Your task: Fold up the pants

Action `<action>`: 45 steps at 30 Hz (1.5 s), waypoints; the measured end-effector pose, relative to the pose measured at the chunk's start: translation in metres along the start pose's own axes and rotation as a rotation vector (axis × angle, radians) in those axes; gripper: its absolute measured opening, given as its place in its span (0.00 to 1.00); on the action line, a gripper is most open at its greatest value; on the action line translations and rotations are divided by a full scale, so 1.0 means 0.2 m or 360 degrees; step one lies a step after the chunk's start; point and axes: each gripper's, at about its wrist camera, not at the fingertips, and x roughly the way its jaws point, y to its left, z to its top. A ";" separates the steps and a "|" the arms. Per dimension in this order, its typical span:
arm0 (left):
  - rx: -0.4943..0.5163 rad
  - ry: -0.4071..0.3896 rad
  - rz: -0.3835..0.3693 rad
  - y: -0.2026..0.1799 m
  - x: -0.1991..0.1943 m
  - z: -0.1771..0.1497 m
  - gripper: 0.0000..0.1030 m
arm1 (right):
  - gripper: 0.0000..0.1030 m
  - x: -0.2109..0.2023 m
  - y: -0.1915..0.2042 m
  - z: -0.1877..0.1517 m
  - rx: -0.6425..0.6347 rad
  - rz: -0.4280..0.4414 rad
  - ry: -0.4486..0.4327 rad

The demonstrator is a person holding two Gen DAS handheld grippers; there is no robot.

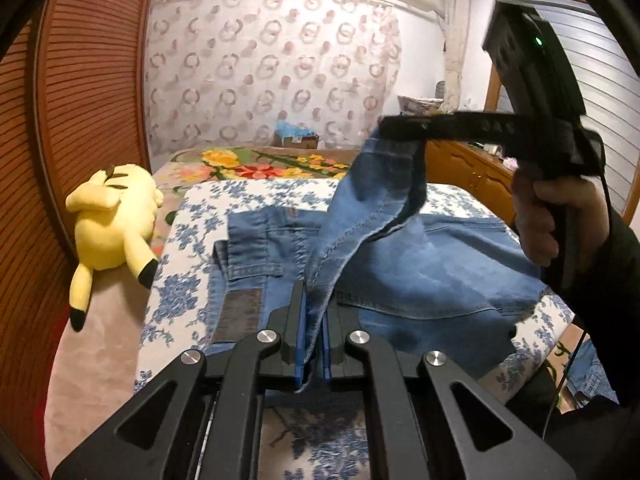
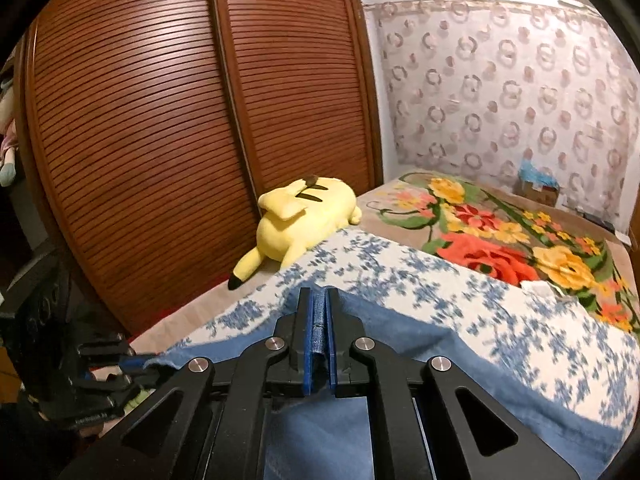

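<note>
In the left wrist view, your left gripper has its blue fingers closed tight on a hem edge of the jeans, which lie spread on the blue-flowered bedspread. Your right gripper lifts another denim edge high above, so the fabric hangs taut between both for folding over. In the right wrist view, the right gripper clamps a denim fold, fingers nearly together. A yellow plush toy lies beside the wardrobe.
</note>
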 end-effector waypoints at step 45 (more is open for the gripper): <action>-0.0090 0.0157 0.0158 0.14 0.15 -0.10 0.48 | 0.46 0.24 0.03 -0.06 -0.0002 -0.0147 0.0148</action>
